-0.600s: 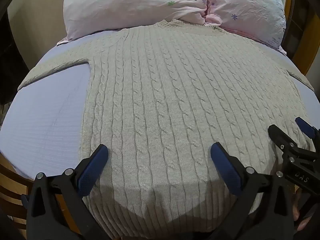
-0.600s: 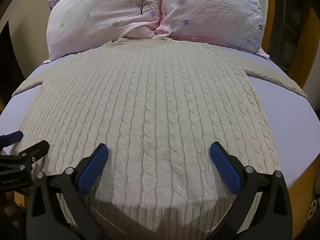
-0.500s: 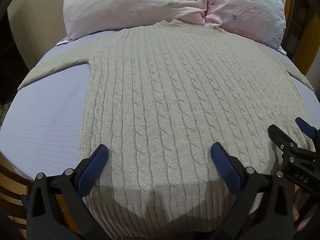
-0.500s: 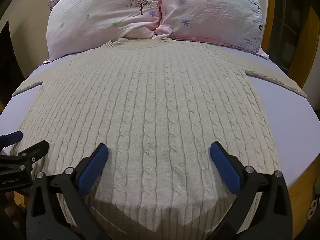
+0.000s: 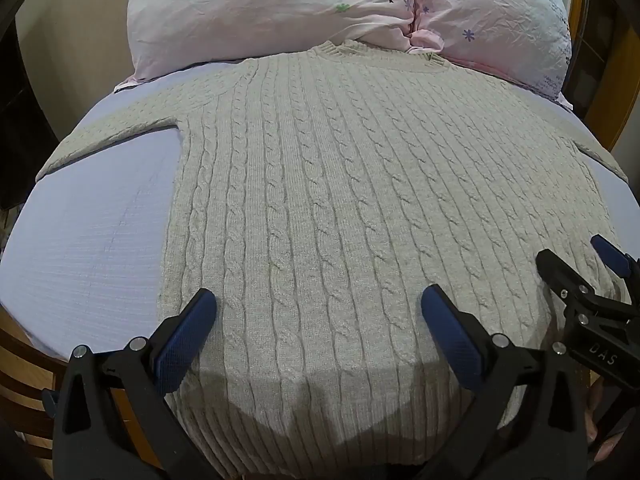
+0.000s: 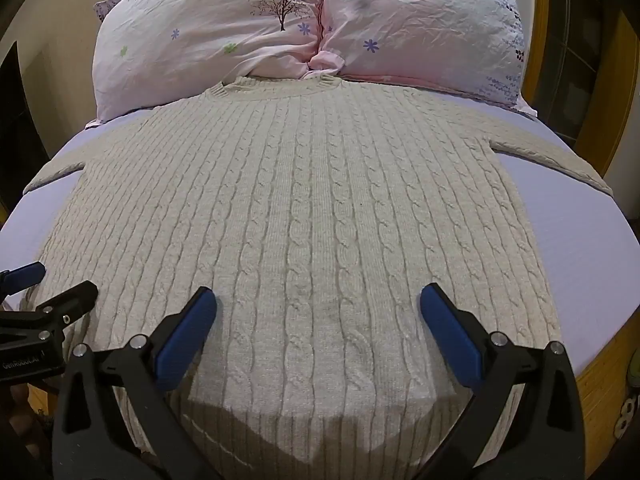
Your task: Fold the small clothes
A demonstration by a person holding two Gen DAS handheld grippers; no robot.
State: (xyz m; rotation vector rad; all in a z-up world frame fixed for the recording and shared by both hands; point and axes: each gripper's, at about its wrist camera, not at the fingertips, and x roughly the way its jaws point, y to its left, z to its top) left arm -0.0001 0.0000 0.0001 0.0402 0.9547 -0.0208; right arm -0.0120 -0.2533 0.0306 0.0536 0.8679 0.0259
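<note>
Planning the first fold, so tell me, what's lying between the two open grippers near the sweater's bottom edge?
Only the cable-knit sweater itself. In the left wrist view, bare knit runs from the left gripper across to the right gripper, nothing else on it.

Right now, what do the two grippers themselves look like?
Both match: the left gripper and right gripper have black plastic arms with silver screws and blue textured pads. Seen from the other camera, the right one shows white "DAS" lettering, the left a white printed label. No cables visible.

Beige cable-knit sweater (image 5: 360,208), lavender sheet (image 5: 100,232), pink floral pillows (image 5: 260,12).
</note>
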